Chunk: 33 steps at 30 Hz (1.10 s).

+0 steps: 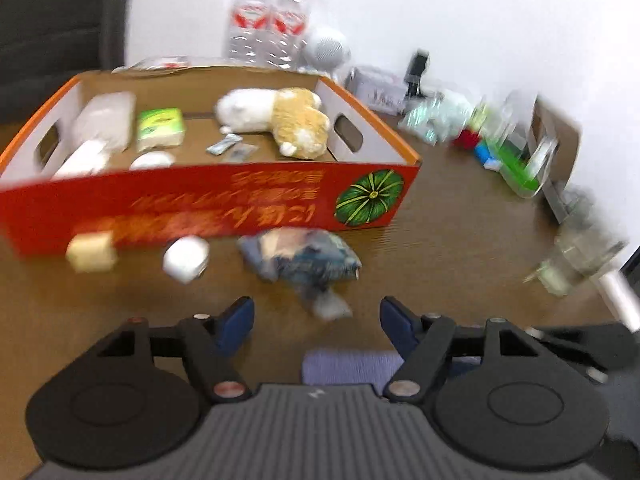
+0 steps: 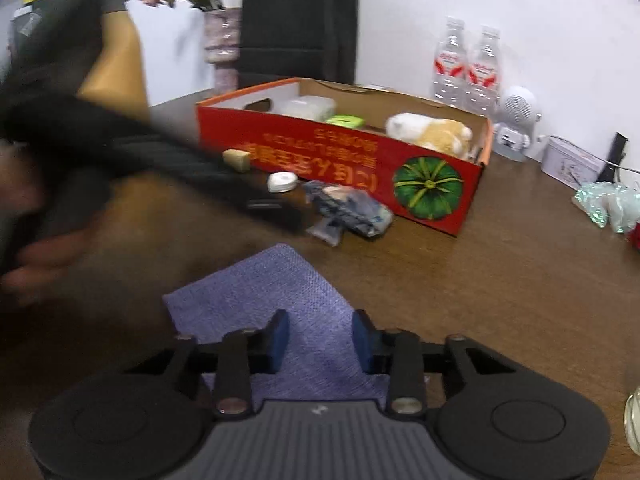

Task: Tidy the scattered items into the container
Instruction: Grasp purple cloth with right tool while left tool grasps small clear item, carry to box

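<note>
The red cardboard box [image 1: 200,204] [image 2: 340,152] stands open on the brown table, holding a white-and-tan plush toy [image 1: 280,120], a green pack [image 1: 160,128] and white items. In front of it lie a beige block [image 1: 91,250] [image 2: 237,159], a white round case [image 1: 186,258] [image 2: 282,181] and a crumpled blue plastic packet [image 1: 300,260] [image 2: 352,208]. My left gripper [image 1: 316,320] is open just short of the packet's tail, not gripping it. My right gripper [image 2: 321,332] hovers open over a purple cloth [image 2: 272,292] [image 1: 348,366]; its pads do not press on it.
Two water bottles [image 1: 268,20] and a white speaker [image 1: 326,46] stand behind the box. Clutter, a clear container [image 1: 520,152] and a glass [image 1: 576,260] line the right table edge. A black chair [image 2: 298,20] and a flower vase [image 2: 220,40] are at the back. A person's hand [image 2: 36,264] blurs the left.
</note>
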Motion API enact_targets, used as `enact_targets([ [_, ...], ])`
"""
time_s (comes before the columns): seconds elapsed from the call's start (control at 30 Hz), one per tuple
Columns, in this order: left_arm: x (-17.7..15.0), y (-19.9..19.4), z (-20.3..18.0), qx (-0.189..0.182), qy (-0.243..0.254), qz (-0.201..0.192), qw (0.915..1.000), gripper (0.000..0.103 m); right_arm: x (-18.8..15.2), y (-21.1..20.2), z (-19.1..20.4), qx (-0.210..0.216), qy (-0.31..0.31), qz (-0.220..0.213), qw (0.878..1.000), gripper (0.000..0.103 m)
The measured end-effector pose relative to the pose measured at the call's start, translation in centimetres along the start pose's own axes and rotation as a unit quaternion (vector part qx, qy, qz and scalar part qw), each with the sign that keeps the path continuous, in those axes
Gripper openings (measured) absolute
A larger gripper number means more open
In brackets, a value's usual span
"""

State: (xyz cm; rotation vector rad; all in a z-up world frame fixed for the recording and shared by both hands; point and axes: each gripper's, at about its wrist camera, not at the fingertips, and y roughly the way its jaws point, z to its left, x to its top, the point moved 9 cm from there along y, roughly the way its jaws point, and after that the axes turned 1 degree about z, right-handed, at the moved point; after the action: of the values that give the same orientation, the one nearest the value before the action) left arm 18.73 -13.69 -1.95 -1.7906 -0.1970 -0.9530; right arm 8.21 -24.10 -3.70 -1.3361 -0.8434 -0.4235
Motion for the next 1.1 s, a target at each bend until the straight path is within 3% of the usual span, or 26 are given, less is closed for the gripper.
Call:
enact_targets([
  [0.03,0.0,0.8,-0.4,0.024,0.017,-0.001,0.9996,0.049,-0.1,-0.1,-0.1,0.003,0.002,-0.006,1.0,0.03],
  [0.07,-0.2,1.2,-0.7,0.046,0.032,-0.009,0.9984,0.04,-0.2,-0.2,-0.2,0.007,0.005,-0.012,1.0,0.03],
  [0.1,-0.3,1.2,-0.8,0.06,0.043,-0.022,0.997,0.019,-0.3,-0.2,-0.3,0.011,0.009,-0.016,1.0,0.03],
  [0.3,-2.7,-2.0,1.2,0.054,0.033,-0.034,0.9974,0.012,-0.4,-0.1,-0.2,0.013,0.006,-0.029,0.999,0.03],
  [0.43,-4.5,-6.1,5.8,0.078,-0.03,-0.048,0.9954,0.009,-0.4,-0.2,-0.2,0.023,0.009,-0.034,0.999,0.032],
  [0.5,-5.4,-8.1,7.2,0.084,-0.054,-0.056,0.9934,0.009,-0.4,-0.5,-0.1,0.04,0.012,-0.031,0.999,0.047],
  [0.57,-6.2,-9.4,7.7,0.084,-0.059,-0.061,0.9929,0.009,-0.2,-0.8,0.0,0.066,0.003,-0.027,0.997,0.08],
  [0.6,-6.5,-9.9,7.7,0.081,-0.058,-0.064,0.993,0.009,-0.1,-0.7,0.2,0.073,-0.008,-0.021,0.997,0.082],
  [0.63,-6.8,-10.3,7.6,0.078,-0.057,-0.066,0.9931,0.009,0.1,-0.6,0.2,0.074,-0.023,-0.012,0.997,0.08],
  [0.7,-7.1,-10.8,7.4,0.069,-0.056,-0.073,0.9933,0.009,0.0,0.2,0.2,0.064,-0.043,0.009,0.997,0.065],
  [0.77,-7.3,-11.3,7.1,0.055,-0.059,-0.082,0.9933,0.009,-0.2,0.3,0.3,0.065,-0.036,-0.002,0.997,0.058],
  [0.8,-7.5,-11.5,6.9,0.05,-0.061,-0.086,0.9931,0.009,-0.4,-0.1,0.7,0.062,-0.041,-0.008,0.997,0.049],
  [0.83,-7.6,-11.8,6.8,0.048,-0.063,-0.091,0.9927,0.008,-0.6,-0.6,1.3,0.067,-0.041,-0.008,0.997,0.019],
  [0.87,-7.7,-12.1,6.8,0.046,-0.067,-0.096,0.9921,0.008,-0.7,-1.0,2.1,0.063,-0.041,-0.003,0.997,0.003],
  [0.97,-7.1,-13.4,6.8,0.033,-0.078,-0.113,0.9899,0.008,-0.6,-2.3,3.2,-0.013,-0.02,-0.01,1.0,0.002],
  [1.1,-3.2,-15.9,5.9,-0.015,-0.057,-0.138,0.9886,0.008,3.6,-6.6,2.5,-0.003,0.055,-0.07,0.996,0.003],
])
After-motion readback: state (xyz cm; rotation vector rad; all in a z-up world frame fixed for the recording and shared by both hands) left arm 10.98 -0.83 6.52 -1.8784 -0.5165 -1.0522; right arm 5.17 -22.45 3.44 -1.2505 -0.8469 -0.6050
